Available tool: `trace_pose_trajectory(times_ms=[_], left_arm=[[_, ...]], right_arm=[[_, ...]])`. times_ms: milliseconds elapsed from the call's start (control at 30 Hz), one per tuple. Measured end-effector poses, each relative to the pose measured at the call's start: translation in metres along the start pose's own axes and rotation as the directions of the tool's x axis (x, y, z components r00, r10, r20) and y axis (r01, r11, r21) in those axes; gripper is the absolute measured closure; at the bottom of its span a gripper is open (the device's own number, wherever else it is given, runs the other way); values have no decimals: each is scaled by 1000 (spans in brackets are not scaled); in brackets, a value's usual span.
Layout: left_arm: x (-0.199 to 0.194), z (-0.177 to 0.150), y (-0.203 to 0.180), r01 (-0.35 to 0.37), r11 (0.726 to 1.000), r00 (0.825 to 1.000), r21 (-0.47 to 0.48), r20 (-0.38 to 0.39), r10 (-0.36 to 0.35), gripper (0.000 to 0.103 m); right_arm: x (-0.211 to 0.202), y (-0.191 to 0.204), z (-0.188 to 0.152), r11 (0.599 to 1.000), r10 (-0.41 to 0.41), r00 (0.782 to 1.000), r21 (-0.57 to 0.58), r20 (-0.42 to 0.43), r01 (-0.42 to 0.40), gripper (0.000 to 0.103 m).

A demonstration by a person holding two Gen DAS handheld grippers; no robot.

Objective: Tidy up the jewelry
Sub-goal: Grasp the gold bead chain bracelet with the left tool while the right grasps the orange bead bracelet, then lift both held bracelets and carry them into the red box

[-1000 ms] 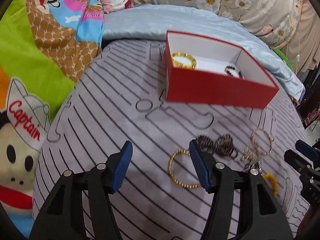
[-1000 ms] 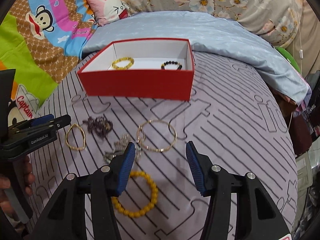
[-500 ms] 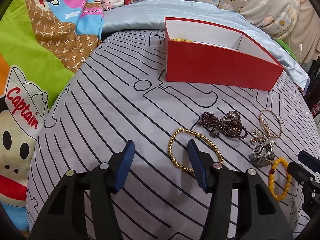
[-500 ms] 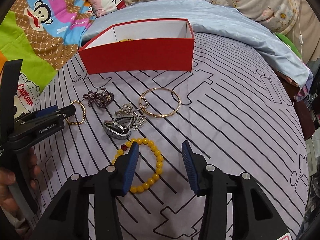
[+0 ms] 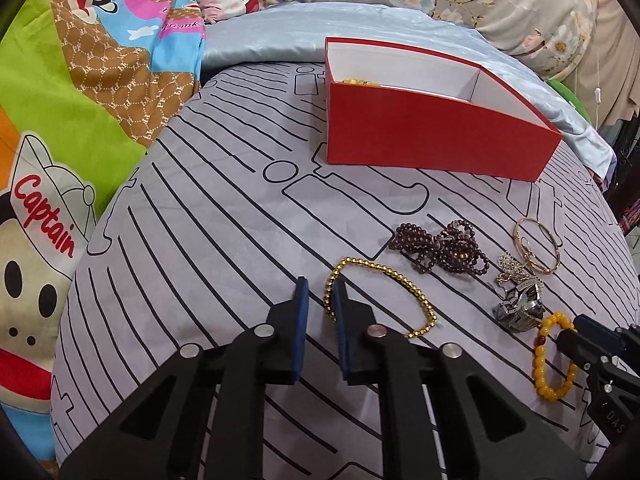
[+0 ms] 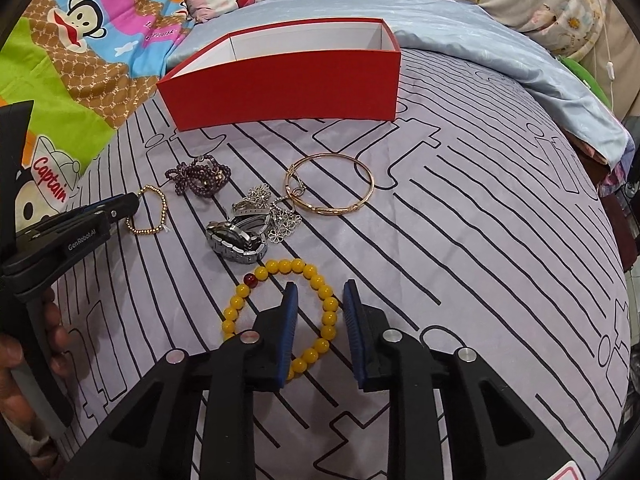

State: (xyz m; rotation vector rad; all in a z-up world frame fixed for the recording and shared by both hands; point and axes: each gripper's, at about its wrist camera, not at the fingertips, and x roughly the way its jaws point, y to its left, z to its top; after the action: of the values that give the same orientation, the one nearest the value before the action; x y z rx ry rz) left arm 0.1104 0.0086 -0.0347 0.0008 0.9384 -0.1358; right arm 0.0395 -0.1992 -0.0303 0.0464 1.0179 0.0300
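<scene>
Far left: left gripper, fingers just closing, nearly together with the gold bead bracelet between them on the striped bed cover; next along, purple bead strand, silver watch, thin gold bangle (all loose, clustered); behind, red box; rightmost, right gripper, fingers just narrowing, still apart, straddling the yellow bead bracelet.
</scene>
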Motion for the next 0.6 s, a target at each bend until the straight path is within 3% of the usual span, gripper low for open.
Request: trace_pose_trajectory(times_ms=[300, 600], left_arm=[[-1, 0, 2, 34, 999, 999, -15, -18, -34, 100], [-9, 2, 1, 40, 999, 999, -20, -22, -41, 100]], right_arm=[[2, -4, 2, 1000, 8, 1000, 15, 5, -8, 96], [-6, -6, 6, 999, 23, 999, 29, 23, -24, 96]])
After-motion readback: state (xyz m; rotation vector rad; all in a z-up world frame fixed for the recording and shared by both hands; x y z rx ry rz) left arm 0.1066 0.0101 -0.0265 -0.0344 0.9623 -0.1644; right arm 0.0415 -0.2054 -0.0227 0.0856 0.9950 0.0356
